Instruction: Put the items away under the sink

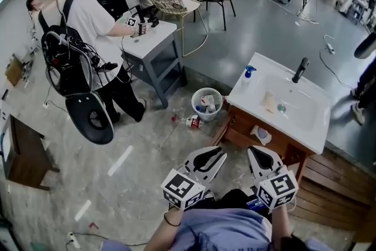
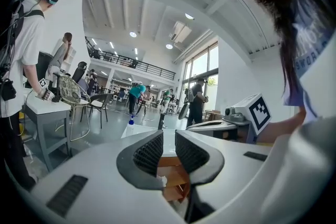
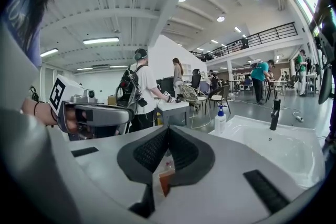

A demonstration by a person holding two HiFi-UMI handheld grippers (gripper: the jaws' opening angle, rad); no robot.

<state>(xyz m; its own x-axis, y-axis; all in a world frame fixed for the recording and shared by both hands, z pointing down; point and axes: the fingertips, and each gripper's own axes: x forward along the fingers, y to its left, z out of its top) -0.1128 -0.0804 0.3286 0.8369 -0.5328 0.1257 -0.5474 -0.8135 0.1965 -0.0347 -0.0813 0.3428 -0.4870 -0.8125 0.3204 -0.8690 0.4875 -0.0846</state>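
White pump bottle with a blue top (image 1: 248, 74) stands on the rim of the white rectangular sink (image 1: 305, 133), at the corner away from the black faucet (image 1: 300, 69). In the basin lie a pale flat piece (image 1: 268, 101) and a small greenish ball (image 1: 282, 107); what either is cannot be made out. The wooden cabinet (image 1: 234, 126) below is mostly hidden under the sink; one pale object with a blue patch (image 1: 261, 135) shows on its shelf. The left gripper (image 2: 169, 136) is held before the cabinet, jaws slightly parted and empty. The right gripper (image 3: 167, 131) beside it is closed on nothing.
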